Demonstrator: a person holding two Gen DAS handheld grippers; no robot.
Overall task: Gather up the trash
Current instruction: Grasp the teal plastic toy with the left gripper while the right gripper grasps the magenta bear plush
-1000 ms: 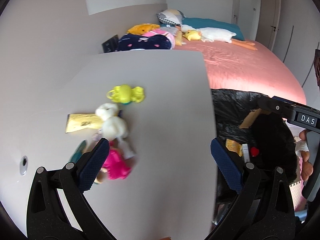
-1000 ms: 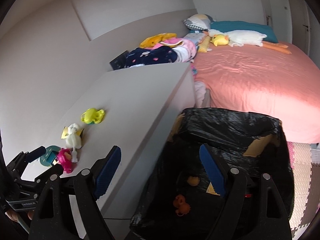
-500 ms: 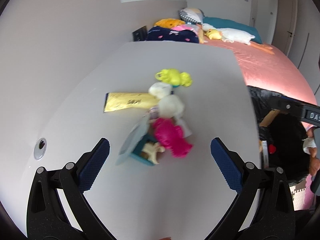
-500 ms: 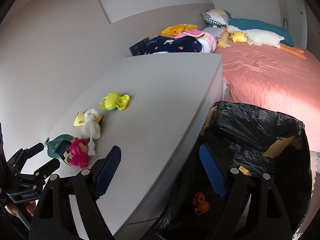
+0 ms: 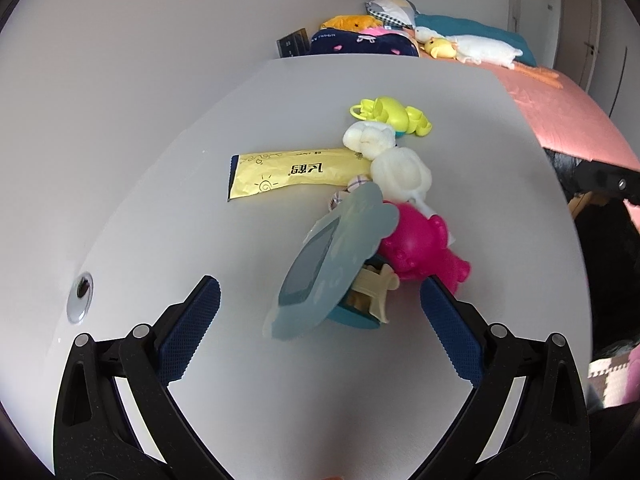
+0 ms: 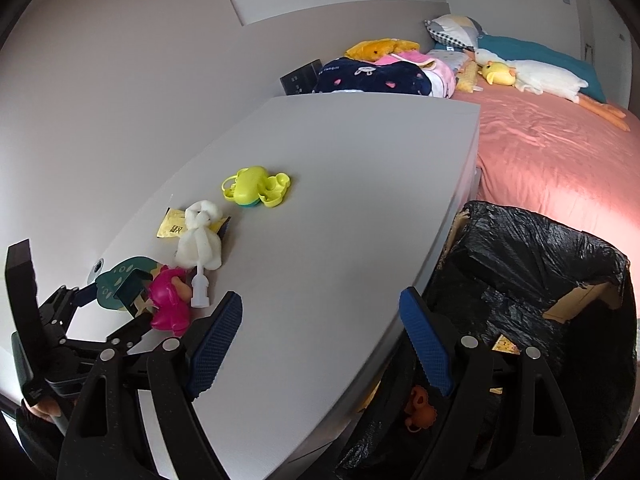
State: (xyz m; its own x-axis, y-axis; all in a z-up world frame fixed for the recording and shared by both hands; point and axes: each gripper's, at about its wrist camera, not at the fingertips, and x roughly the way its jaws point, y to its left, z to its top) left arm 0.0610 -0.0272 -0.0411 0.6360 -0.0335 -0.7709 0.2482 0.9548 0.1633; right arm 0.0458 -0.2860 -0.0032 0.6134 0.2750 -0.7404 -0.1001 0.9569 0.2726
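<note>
Left tongs [image 5: 320,312] spread wide, empty, bracketing teal blister pack [image 5: 336,264] leaning on pink toy [image 5: 420,248] at table [image 5: 280,380] near end. Looked light, flimsy, slick; best pinched across stiff card edge. Right tongs [image 6: 320,336] also spread, beside trash bag [image 6: 540,264]. Closer to pile than 0.5 s ago. Yellow wrapper [image 5: 296,172] farther back.

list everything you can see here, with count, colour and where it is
table: 1, grey, beside the bed
yellow packet: 1, yellow, table, partly under the white plush
white plush: 1, white, mid table
lime toy: 1, lime, far end of the cluster
pink toy: 1, magenta, near end
teal card: 1, teal, leaning by the pink toy
trash bag: 1, black, off the table's edge
bed: 1, pink cover
left tool: open, before the cluster
right tool: open, over the table edge
</note>
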